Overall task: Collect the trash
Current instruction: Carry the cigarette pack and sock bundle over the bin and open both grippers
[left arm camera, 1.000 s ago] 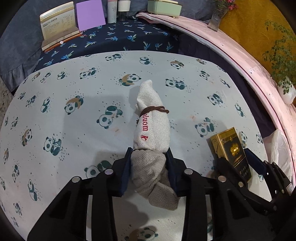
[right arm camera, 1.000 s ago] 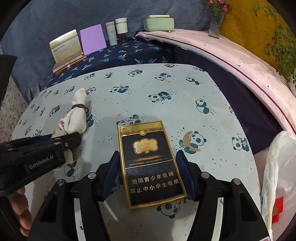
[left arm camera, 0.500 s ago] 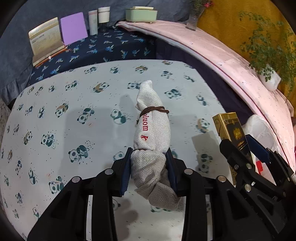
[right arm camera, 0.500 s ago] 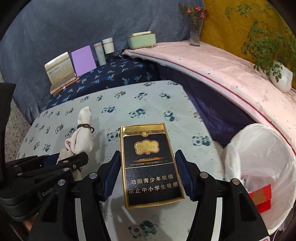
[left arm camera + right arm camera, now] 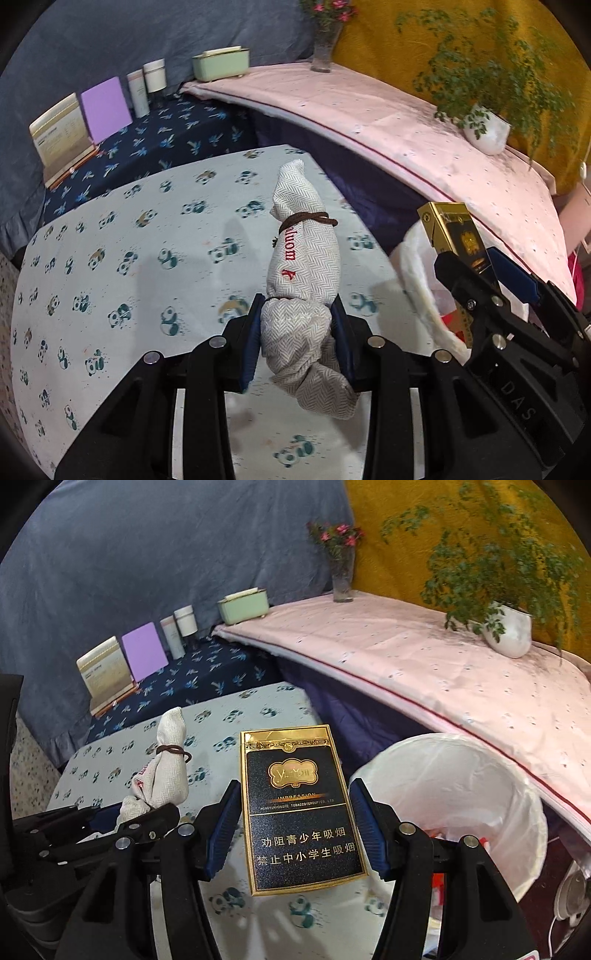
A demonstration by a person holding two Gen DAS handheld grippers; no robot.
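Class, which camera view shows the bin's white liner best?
The right wrist view: the white liner shows its whole open rim and inside. The left wrist view shows only a strip of it, behind the right gripper.

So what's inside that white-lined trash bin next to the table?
The bin holds a white bag liner, with red-and-white scraps low down. The rim, the cigarette pack and the right gripper's fingers hide its bottom.
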